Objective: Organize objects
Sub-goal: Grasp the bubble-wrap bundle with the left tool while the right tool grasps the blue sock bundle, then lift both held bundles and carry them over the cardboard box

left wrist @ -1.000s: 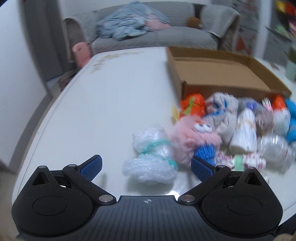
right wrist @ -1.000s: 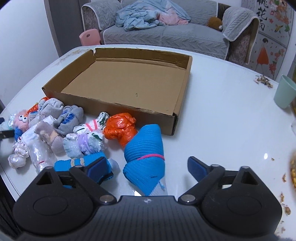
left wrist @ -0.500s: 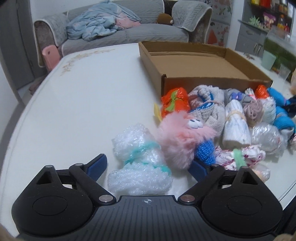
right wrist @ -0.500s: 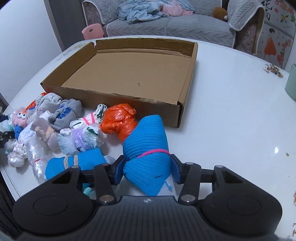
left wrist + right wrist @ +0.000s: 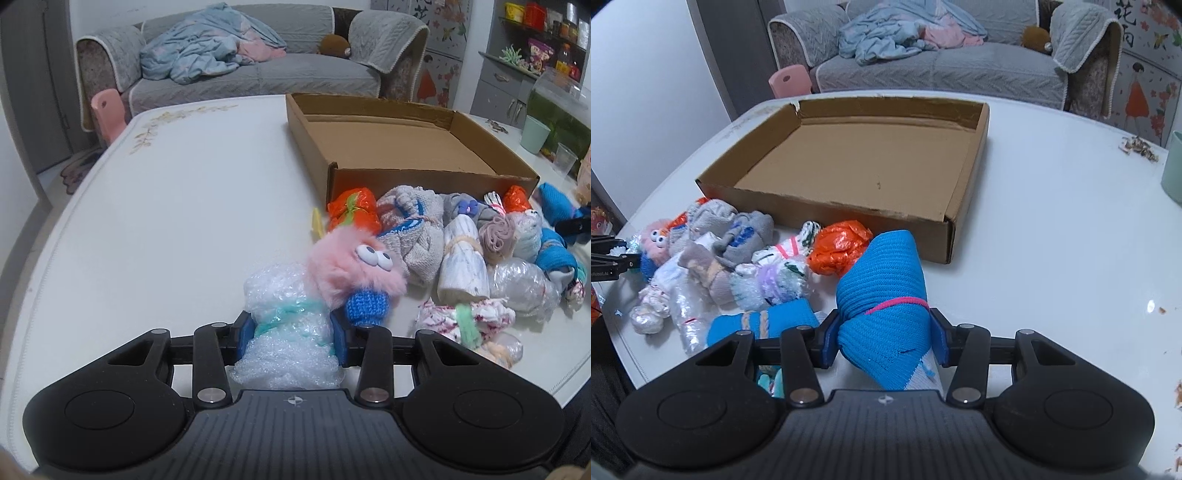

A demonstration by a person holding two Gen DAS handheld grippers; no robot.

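- Now the left gripper [image 5: 293,338] is seen closed on a bubble-wrap bundle [image 5: 286,325] tied with teal tape; its jaws have just been closing, and both blue pads press the bundle's sides
- Likewise, the right gripper [image 5: 884,341] is clamped on a blue knitted roll [image 5: 882,295] bound by a pink band, after being shut a moment earlier
- Both bundles are judged to be secured for lifting, though each is still resting on the white table [image 5: 177,206]
- Just beside the bubble wrap, a pink furry toy [image 5: 354,269] with googly eyes is touching it
- Further out, a heap of wrapped bundles is spread along the table's near edge, among them an orange plastic bundle [image 5: 840,251]
- Behind the heap, a shallow cardboard box [image 5: 864,162] is shown lying empty; nothing has yet been placed inside it
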